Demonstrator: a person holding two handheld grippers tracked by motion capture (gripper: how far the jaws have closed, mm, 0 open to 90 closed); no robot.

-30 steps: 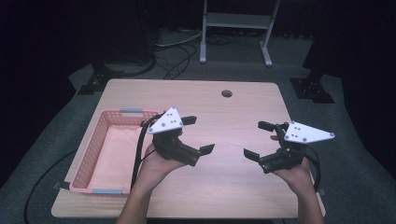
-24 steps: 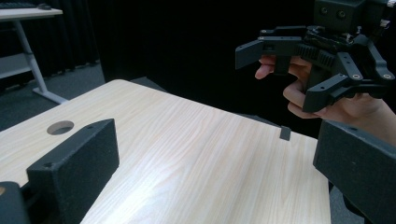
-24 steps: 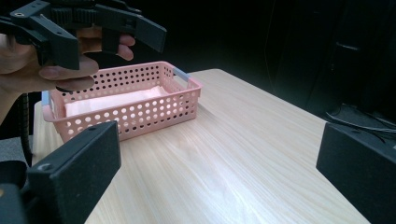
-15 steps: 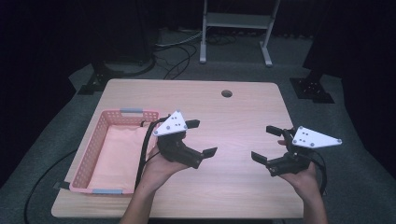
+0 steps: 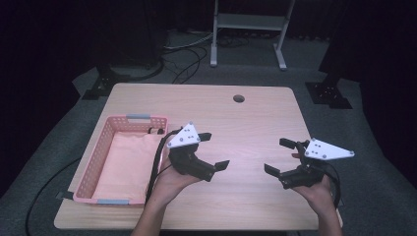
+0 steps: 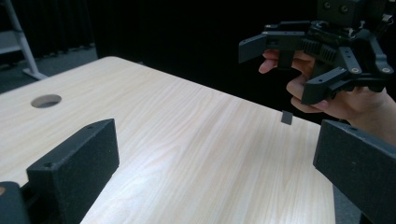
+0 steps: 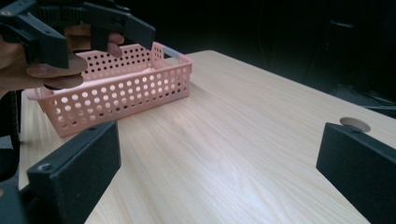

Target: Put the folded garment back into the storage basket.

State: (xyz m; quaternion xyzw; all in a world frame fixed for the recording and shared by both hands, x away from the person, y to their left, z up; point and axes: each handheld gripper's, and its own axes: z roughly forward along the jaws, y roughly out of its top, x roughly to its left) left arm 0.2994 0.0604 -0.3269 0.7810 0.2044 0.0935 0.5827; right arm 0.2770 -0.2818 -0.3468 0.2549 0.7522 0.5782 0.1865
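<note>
No text, label or number — none legible.

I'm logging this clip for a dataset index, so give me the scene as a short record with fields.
surface: light wooden table with a round hole
container: pink perforated plastic basket, at the table's left side
left gripper: open, held above the table beside the basket
right gripper: open, held above the table's right part
held items: nothing between either gripper's jaws
</note>
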